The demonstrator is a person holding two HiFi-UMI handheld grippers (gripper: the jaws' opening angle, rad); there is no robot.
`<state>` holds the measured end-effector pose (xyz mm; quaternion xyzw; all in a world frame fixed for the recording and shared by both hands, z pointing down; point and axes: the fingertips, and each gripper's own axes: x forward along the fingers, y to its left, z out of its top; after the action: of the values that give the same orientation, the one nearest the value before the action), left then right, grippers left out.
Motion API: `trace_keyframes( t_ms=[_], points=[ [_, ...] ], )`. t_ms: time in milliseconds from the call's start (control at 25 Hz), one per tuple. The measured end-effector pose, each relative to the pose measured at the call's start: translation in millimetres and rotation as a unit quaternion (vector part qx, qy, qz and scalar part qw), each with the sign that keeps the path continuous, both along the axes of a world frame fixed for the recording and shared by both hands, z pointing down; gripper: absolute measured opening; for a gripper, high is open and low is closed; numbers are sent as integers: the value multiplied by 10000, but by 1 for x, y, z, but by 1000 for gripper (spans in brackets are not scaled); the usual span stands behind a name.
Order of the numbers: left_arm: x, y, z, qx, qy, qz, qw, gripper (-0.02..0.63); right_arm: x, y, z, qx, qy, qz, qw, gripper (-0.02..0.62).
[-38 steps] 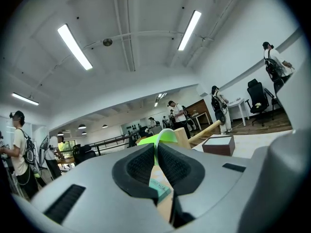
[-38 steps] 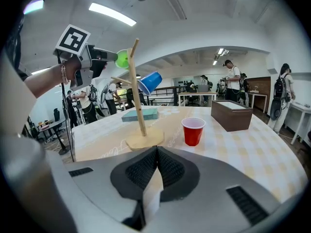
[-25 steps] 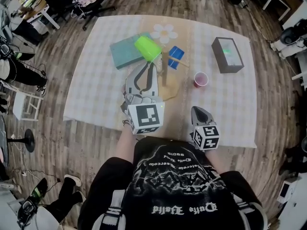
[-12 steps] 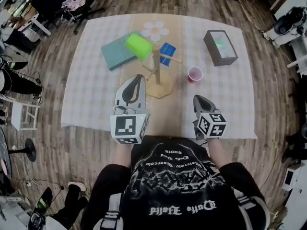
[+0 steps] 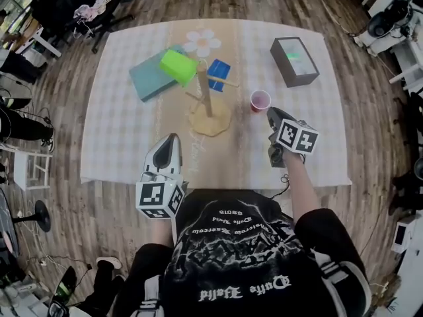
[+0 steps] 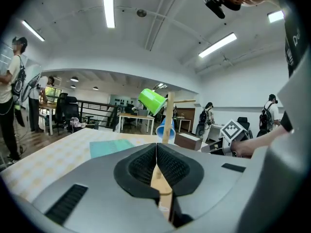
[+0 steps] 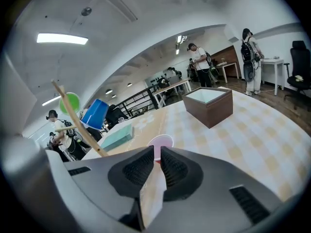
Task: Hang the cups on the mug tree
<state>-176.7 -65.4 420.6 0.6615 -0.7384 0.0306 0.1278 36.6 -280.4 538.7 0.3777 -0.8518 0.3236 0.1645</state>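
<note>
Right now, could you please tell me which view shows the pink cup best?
The head view: the pink cup stands whole on the table, right of the mug tree. The right gripper view shows only its rim beyond the right tool, whose empty jaws have just been opening; the left gripper view misses it.

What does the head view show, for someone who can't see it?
A mug tree on a table holds a green cup and a blue cup; a pink cup stands beside it. The right gripper, jaws just opening and empty, points at the pink cup; the left gripper, shut, is near the table's edge.
</note>
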Motion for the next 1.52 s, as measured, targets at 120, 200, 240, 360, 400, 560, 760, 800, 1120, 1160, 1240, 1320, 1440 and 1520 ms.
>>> trace_keyframes(
  t_ms=[120,200,240,360,400,560,760,800,1120,1160,1240,1320,1440,1520],
  points=[
    [-6,14,14,-193,-1,-161,9997,21,3,-20,6,-119,94,234,9996,70],
    [-13,24,21,-289,12,-354,9990,21,3,-29,14,-232,218,282,9991,98],
    [-17,29,24,-331,27,-445,9985,21,2,-33,18,-285,275,264,9989,104],
    [-23,36,29,-408,92,-579,9974,21,-2,-42,24,-429,346,203,9983,107],
    [-23,38,29,-420,114,-606,9972,21,-4,-45,23,-457,345,188,9982,109],
    [-26,41,30,-469,170,-691,9964,21,-10,-52,22,-458,448,169,9978,109],
    [-28,42,36,-517,213,-693,9960,21,-11,-54,33,-555,570,198,9966,92],
    [-29,44,37,-538,226,-712,9957,21,-13,-51,36,-602,551,219,9964,75],
    [-29,36,44,-589,298,-600,9960,21,-13,-55,38,-775,398,309,9957,36],
    [-28,35,45,-590,312,-592,9960,21,-13,-55,39,-788,390,329,9956,29],
    [-27,34,48,-599,344,-579,9959,21,-14,-55,39,-805,391,368,9953,28],
    [-26,36,49,-615,386,-588,9956,21,-14,-54,38,-777,419,387,9953,28],
    [-25,39,51,-643,432,-611,9951,21,-14,-52,33,-626,487,417,9960,28],
    [-27,40,52,-648,458,-621,9949,21,-14,-51,28,-482,520,461,9964,26]
  ],
)
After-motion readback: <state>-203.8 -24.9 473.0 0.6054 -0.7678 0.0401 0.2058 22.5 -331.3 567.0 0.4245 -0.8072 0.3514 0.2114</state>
